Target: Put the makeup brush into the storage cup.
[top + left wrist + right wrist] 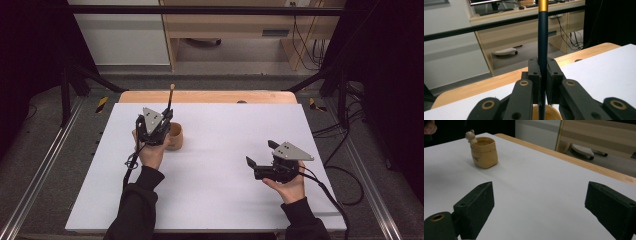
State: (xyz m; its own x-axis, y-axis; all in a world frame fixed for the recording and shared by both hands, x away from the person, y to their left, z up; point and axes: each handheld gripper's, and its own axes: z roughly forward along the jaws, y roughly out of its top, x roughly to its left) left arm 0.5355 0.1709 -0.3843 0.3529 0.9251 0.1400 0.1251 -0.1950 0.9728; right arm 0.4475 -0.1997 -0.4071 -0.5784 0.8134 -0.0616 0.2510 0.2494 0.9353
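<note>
Pen (543,37) first: my left claw (161,124) is clenched on its dark barrel, holding it upright with the gold band at the top, directly over the small tan pot (174,136). That pot stands on the white worktop (220,175), touching nothing else. Well apart on the right, my right claw (260,161) hangs low over the worktop, spread wide and carrying nothing.

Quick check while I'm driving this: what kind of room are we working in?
Probably an office or lab recording bay. A white-topped table stands inside a black metal frame; beyond are a wooden desk with keyboards, and trailing cables. The left claw grips a dark pen above a tan cup.
</note>
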